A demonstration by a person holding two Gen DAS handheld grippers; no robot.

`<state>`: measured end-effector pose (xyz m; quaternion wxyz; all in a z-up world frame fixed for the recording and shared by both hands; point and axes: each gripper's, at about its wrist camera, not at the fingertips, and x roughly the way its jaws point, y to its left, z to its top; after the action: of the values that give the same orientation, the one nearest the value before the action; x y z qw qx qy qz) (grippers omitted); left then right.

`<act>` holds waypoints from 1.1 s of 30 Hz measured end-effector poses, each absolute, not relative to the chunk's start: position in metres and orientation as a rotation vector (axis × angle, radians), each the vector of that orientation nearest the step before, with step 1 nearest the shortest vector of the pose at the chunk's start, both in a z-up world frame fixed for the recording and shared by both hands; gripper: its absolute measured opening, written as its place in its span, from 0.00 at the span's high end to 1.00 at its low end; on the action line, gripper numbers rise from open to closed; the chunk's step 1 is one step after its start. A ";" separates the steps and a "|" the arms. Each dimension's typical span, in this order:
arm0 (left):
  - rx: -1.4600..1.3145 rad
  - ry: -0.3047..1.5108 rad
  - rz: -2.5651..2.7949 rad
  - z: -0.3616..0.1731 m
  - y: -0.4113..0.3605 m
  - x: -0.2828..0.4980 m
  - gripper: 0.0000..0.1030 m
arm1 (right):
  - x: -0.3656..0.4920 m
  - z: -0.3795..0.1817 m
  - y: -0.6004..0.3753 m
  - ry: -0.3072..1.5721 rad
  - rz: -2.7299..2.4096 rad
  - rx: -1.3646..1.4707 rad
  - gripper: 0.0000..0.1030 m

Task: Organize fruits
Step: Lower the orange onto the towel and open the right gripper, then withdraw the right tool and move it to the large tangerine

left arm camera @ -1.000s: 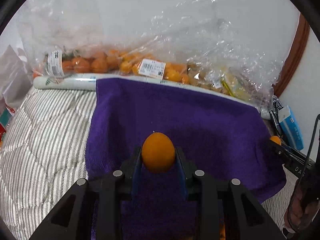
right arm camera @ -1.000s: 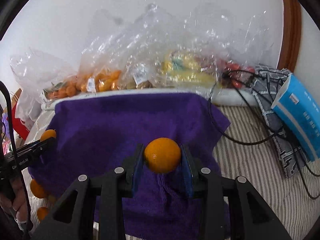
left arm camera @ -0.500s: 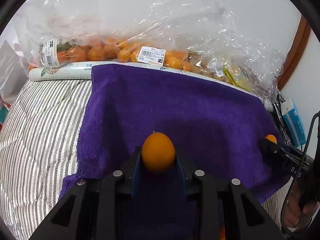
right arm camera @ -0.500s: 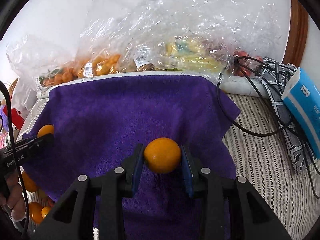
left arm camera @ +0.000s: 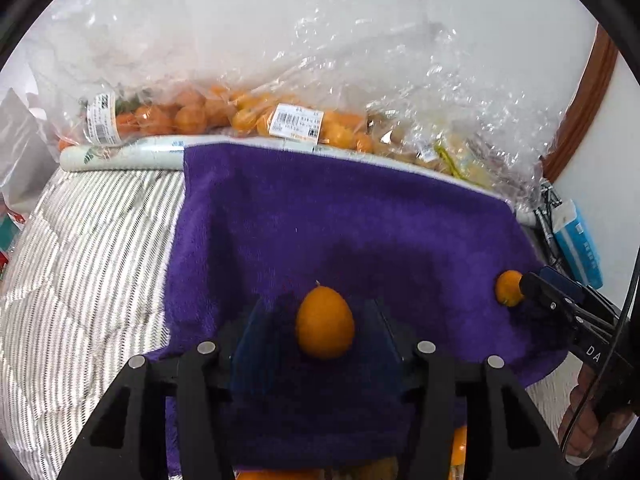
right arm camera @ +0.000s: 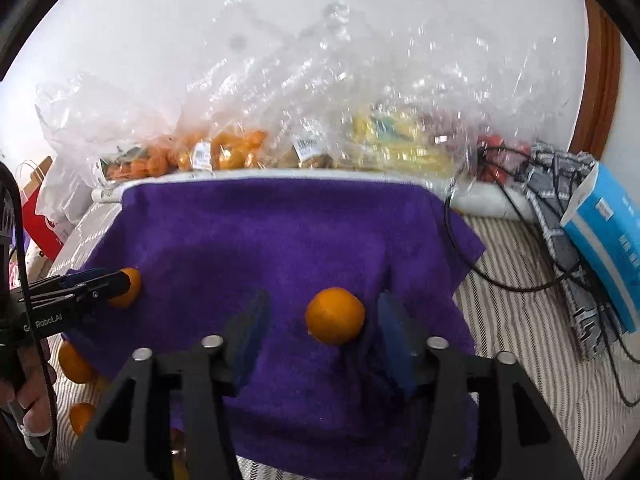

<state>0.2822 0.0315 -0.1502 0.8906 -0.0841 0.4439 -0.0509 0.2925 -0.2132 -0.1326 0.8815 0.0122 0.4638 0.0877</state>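
Purple towel [left arm camera: 340,220] on striped bedding, egg-shaped orange [left arm camera: 325,322] pointing away between spread left gripper [left arm camera: 320,320], right gripper [right arm camera: 324,320] spread likewise

Both my grippers are now spread wide where they were clamped half a second ago. The left gripper [left arm camera: 325,322] has let go of its small orange citrus fruit [left arm camera: 325,322], and the right gripper [right arm camera: 322,322] has dropped its round orange fruit [right arm camera: 335,316], both onto the purple terry towel [left arm camera: 360,220].

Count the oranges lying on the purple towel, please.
2. One orange lies inside the open left claw, the other orange inside the open right claw. More may be hidden.
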 end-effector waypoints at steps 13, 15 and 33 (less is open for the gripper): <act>-0.164 0.874 -0.095 -0.109 0.034 0.233 0.51 | 0.247 -0.075 -0.199 0.862 0.116 -0.026 0.41; -0.150 0.856 -0.083 -0.102 0.036 0.219 0.51 | 0.237 -0.068 -0.200 0.839 0.108 0.008 0.41; -0.146 0.784 -0.022 -0.078 0.063 0.136 0.48 | 0.154 -0.029 -0.184 0.817 0.163 0.012 0.30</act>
<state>0.1363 0.0627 -0.0776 0.9215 -0.0711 0.3816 -0.0108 0.1540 -0.1835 -0.0292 0.9145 0.0060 0.3967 0.0792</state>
